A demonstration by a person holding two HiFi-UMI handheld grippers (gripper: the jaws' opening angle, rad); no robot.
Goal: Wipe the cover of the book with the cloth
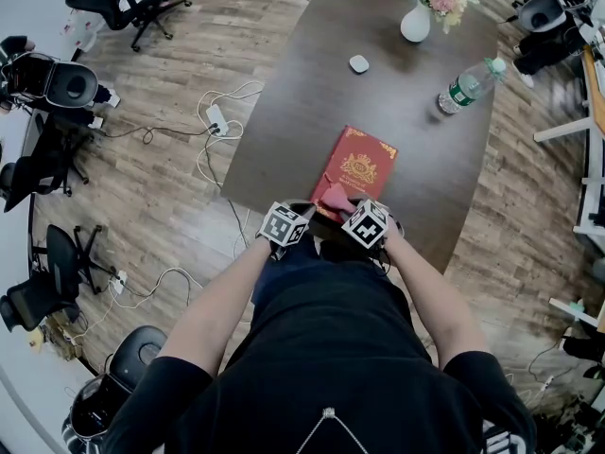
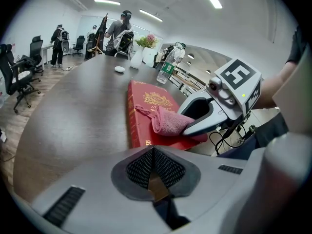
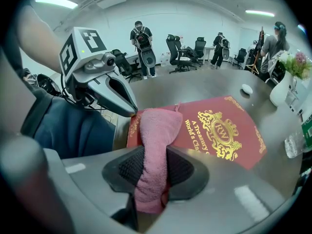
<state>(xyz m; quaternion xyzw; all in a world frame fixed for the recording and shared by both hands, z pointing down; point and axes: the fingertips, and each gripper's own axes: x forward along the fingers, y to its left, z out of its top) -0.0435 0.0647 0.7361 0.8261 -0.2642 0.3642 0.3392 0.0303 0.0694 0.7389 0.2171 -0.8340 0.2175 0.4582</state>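
Gripping the pink terry cloth, the right gripper had its dark ribbed fingers closed on the folded fabric. The cloth's free end lay just ahead of them on the near corner of the red book. The left gripper held its fingers pressed together on nothing, with the book ahead of them. Beyond the book, the dark wood-grain counter carried a white vase of flowers, a green-labelled plastic water bottle and a small white oval object, all well apart from the cover. Gold lettering read "World's" beside an ornate "RW" crest.
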